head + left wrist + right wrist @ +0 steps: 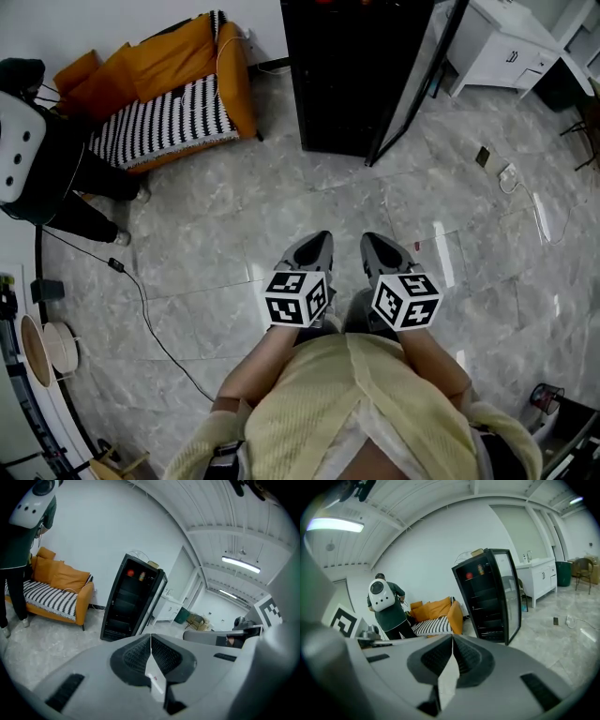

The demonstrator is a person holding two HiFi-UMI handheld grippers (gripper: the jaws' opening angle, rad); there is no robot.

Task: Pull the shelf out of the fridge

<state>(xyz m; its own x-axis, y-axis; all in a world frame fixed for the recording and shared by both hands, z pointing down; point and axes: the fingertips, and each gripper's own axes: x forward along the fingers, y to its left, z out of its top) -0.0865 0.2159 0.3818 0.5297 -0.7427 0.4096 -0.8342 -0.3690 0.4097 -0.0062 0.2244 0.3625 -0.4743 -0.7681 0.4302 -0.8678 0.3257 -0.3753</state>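
Observation:
A tall black fridge stands ahead on the marble floor with its glass door swung open to the right. Dark shelves show inside it, and the fridge also appears in the left gripper view. My left gripper and right gripper are held side by side in front of my body, well short of the fridge. Both are shut with nothing between their jaws.
An orange sofa with a striped cover stands left of the fridge. A person with a white backpack stands at the far left. A black cable runs over the floor. A white cabinet stands at the right.

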